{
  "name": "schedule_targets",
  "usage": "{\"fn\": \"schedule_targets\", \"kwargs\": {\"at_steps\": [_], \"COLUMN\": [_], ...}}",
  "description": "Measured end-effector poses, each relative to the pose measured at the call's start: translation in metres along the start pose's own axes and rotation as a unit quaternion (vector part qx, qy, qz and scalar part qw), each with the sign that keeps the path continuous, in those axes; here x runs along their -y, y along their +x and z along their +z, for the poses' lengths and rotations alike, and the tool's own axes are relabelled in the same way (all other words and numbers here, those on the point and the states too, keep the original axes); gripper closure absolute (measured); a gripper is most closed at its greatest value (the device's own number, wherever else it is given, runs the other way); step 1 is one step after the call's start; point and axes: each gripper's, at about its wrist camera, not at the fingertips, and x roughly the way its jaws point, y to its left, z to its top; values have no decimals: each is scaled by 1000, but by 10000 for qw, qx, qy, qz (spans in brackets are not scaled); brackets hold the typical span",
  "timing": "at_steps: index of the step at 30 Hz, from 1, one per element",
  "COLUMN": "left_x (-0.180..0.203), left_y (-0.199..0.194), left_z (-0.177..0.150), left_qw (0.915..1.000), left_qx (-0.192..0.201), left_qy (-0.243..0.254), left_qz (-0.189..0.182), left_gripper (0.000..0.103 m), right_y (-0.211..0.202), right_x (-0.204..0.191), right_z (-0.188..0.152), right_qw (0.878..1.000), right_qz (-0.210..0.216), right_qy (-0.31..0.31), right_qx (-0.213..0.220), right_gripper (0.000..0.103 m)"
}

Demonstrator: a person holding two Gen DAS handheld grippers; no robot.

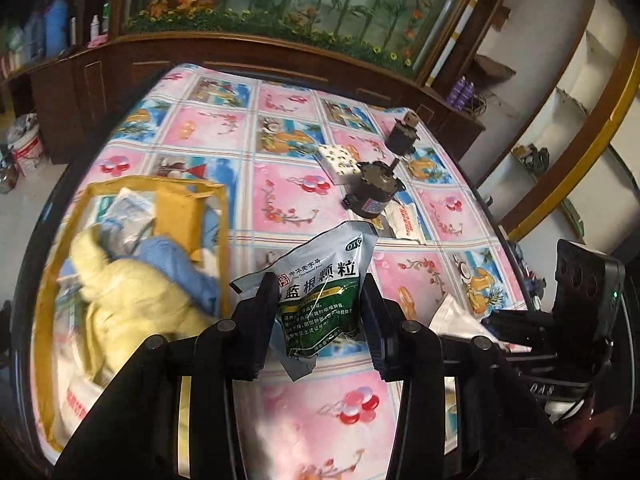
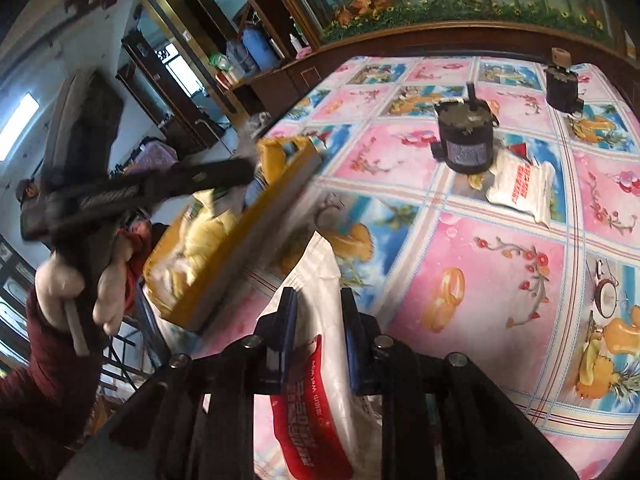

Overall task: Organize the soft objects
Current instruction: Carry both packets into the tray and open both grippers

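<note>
Both tongs tilt down over the table [image 1: 280,128], covered in a glossy pink-and-blue patterned cloth. Left tongs [image 1: 320,300] clenched on a crinkly grey-green foil sachet [image 1: 316,280], held up just right of the yellow-rimmed clear bag [image 1: 222,240] stuffed with soft yellow and blue cloth at near left. A white-gloved hand [image 2: 80,284] with dark red sleeve grips the left handle. Right tongs [image 2: 318,320] narrowly clamped on a white-and-red wet-wipes pack [image 2: 320,380], lifted off the cloth. Another white packet [image 2: 520,188] lies flat beside a dark cylindrical motor [image 2: 466,140], far right.
</note>
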Motion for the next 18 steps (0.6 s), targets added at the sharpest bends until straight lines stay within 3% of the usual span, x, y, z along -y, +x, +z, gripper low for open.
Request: {"fn": "schedule_targets", "kwargs": {"at_steps": [4, 8, 13, 16, 18], "left_x": [-41, -89, -125, -127, -126], "left_y": [-44, -55, -40, -26, -25], "left_z": [-24, -46, -67, -78, -84], "left_qw": [9971, 9912, 9860, 9838, 9857], "left_qx": [341, 360, 104, -150, -135], "left_qy": [-289, -793, -1028, -854, -834], "left_qz": [609, 997, 1308, 1566, 1455], "left_gripper": [63, 63, 62, 59, 53], "right_y": [6, 34, 84, 116, 136], "right_x": [-24, -54, -91, -109, -115], "right_z": [20, 42, 69, 88, 100], "right_qw": [9984, 9959, 9953, 9974, 9983], "right_qz": [521, 845, 878, 614, 444], "right_qy": [208, 319, 342, 258, 209], "right_qx": [73, 12, -210, -274, -303], "right_gripper": [84, 83, 83, 83, 83]}}
